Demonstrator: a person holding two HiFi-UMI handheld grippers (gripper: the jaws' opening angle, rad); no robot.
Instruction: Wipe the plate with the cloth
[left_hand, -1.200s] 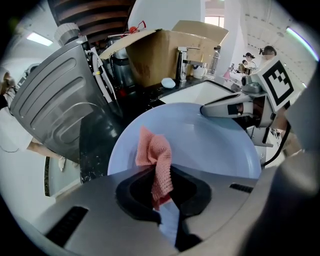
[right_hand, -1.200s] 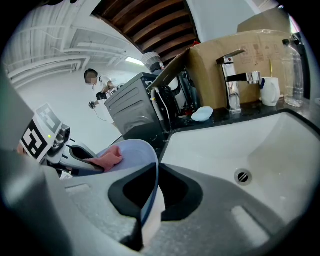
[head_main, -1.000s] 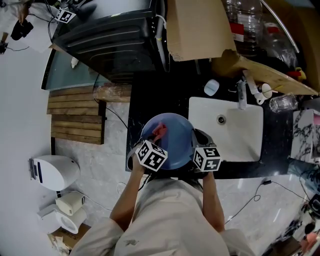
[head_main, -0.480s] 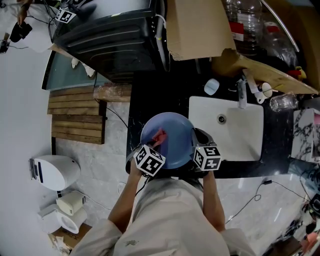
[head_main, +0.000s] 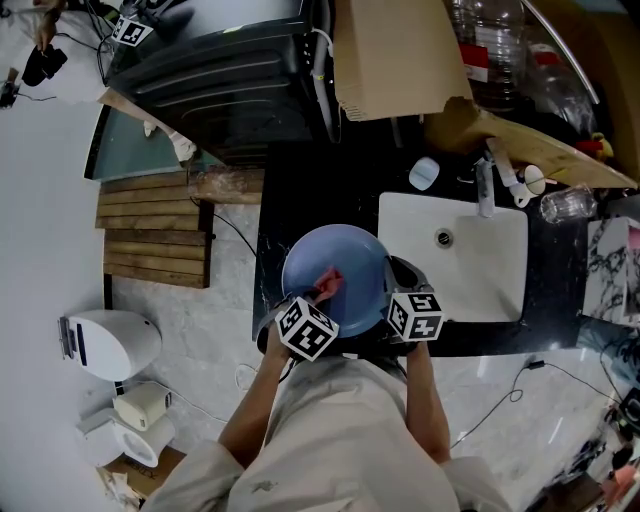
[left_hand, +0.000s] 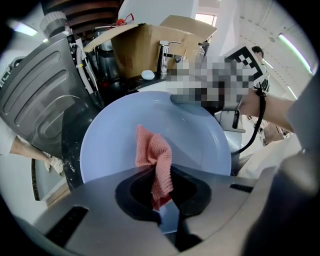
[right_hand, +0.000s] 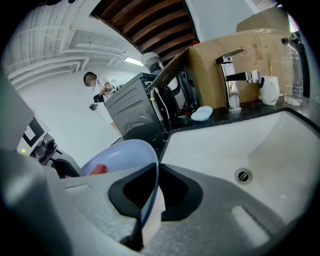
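A pale blue plate is held over the black counter, left of the sink. My right gripper is shut on the plate's right rim. My left gripper is shut on a pink knitted cloth, which lies against the plate's inner face. In the left gripper view the cloth hangs from the jaws over the middle of the plate. A bit of the cloth shows behind the plate in the right gripper view.
A white sink with a chrome tap lies right of the plate. A black appliance and a cardboard box stand behind. A small pale soap dish sits on the black counter. Bottles stand at the back right.
My left gripper has slid the cloth down and rightward across the plate, from the upper left toward the middle. The right gripper and plate have stayed still.
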